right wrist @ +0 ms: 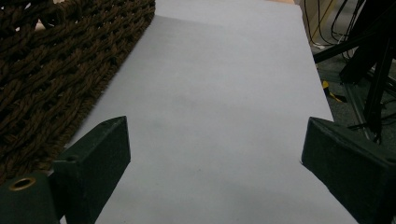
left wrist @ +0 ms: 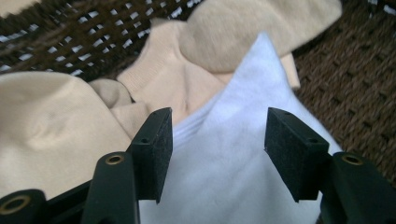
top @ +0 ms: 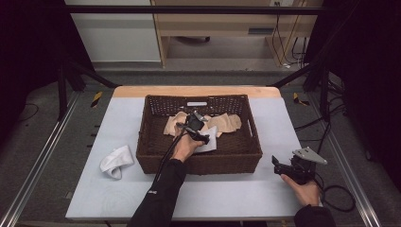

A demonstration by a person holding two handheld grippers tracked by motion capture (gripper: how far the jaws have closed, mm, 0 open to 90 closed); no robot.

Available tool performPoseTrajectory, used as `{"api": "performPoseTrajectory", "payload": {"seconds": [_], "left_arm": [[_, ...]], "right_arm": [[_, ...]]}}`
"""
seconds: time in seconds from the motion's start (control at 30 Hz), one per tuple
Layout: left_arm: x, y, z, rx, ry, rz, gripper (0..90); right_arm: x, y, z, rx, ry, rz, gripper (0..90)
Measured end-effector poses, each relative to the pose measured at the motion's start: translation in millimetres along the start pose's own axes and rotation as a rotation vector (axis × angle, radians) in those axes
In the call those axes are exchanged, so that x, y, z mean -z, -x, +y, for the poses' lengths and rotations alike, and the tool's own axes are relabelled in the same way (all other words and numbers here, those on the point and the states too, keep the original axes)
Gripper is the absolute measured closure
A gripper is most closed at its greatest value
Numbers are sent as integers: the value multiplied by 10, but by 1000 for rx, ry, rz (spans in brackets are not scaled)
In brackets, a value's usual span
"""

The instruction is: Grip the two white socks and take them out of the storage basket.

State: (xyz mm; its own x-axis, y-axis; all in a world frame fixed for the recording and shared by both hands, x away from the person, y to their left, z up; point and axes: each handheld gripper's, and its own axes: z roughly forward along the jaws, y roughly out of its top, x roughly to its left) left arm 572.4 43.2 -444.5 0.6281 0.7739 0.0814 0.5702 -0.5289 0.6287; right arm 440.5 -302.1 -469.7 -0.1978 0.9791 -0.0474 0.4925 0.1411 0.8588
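The left tongs (left wrist: pixel 218 156) are held released, with a white sock (left wrist: pixel 233 172) between the jaws, inside the basket (top: pixel 198 163). Beige socks (left wrist: pixel 51 135) are seen just beyond them. The right tongs (right wrist: pixel 215 172) are kept released over the bare counter (right wrist: pixel 219 93).

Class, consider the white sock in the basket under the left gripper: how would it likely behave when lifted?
The white sock looks soft and creased, so it would probably droop limply from the jaws. It seems thin, so likely light. It overlaps the beige socks, so it may drag one along.

Rough woven wicker basket (top: pixel 198 161), soft cloth socks (left wrist: pixel 224 177)
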Motion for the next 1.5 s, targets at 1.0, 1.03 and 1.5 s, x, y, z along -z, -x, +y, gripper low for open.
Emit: {"api": "performPoseTrajectory", "payload": {"seconds": [1.0, 1.03, 1.5], "left_arm": [[322, -66, 37, 115, 182, -70, 900], [345, -67, 42, 116, 201, -69, 900], [855, -83, 87, 88, 473, -99, 900]], "right_arm": [[10, 5, 0, 3, 0, -3, 82], [8, 5, 0, 4, -1, -4, 82], [3, 2, -1, 5, -4, -6, 83]]}}
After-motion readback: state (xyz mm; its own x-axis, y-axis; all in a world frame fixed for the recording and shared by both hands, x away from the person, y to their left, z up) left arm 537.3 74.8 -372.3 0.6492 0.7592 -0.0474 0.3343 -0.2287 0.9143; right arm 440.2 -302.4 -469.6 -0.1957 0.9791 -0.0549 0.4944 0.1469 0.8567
